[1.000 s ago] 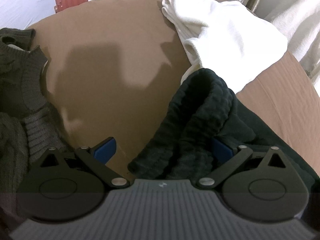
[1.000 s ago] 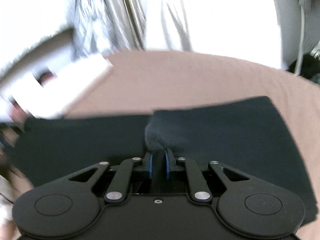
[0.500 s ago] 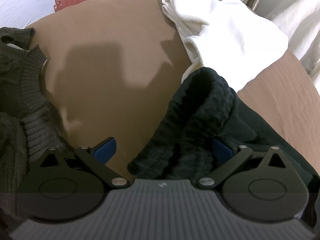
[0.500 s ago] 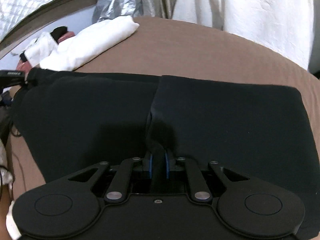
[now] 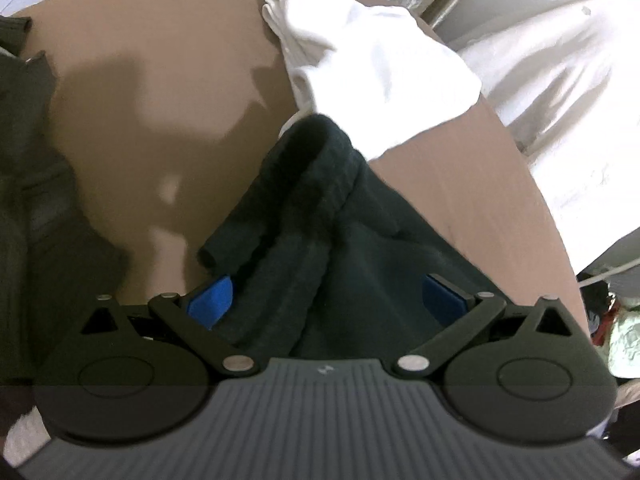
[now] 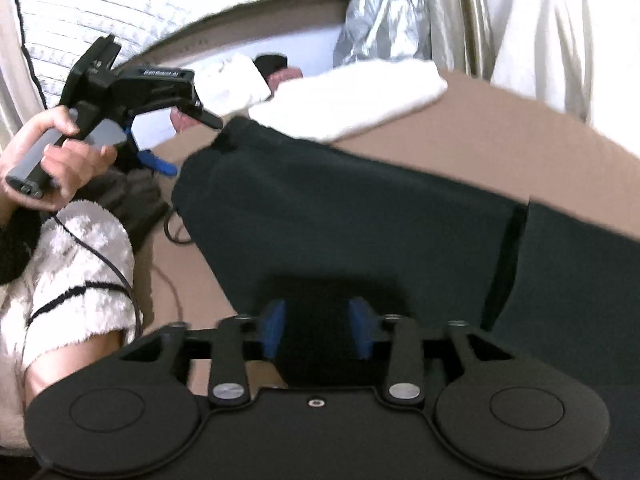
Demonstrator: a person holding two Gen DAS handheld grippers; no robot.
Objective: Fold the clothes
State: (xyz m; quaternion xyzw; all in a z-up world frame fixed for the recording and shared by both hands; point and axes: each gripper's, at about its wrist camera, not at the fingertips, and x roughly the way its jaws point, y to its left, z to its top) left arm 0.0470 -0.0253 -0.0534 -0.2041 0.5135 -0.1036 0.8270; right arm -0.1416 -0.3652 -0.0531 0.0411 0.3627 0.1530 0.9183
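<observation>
A black garment (image 6: 360, 216) lies spread on the brown table (image 6: 500, 136); its ribbed waistband end (image 5: 316, 168) bunches up in the left wrist view. My left gripper (image 5: 328, 300) is open, its blue pads wide apart on either side of that waistband. It also shows in the right wrist view (image 6: 160, 136), held by a hand at the garment's far left corner. My right gripper (image 6: 316, 328) is open, its blue pads apart just above the garment's near edge.
A folded white garment (image 5: 376, 68) lies on the table beyond the black one, also in the right wrist view (image 6: 352, 96). A dark green knitted sweater (image 5: 36, 208) lies at the left. White bedding (image 5: 560, 92) lies past the table's right edge.
My right gripper has opened and let go of the black fabric fold, and has swung left over the garment. My left gripper stays open and has shifted a little.
</observation>
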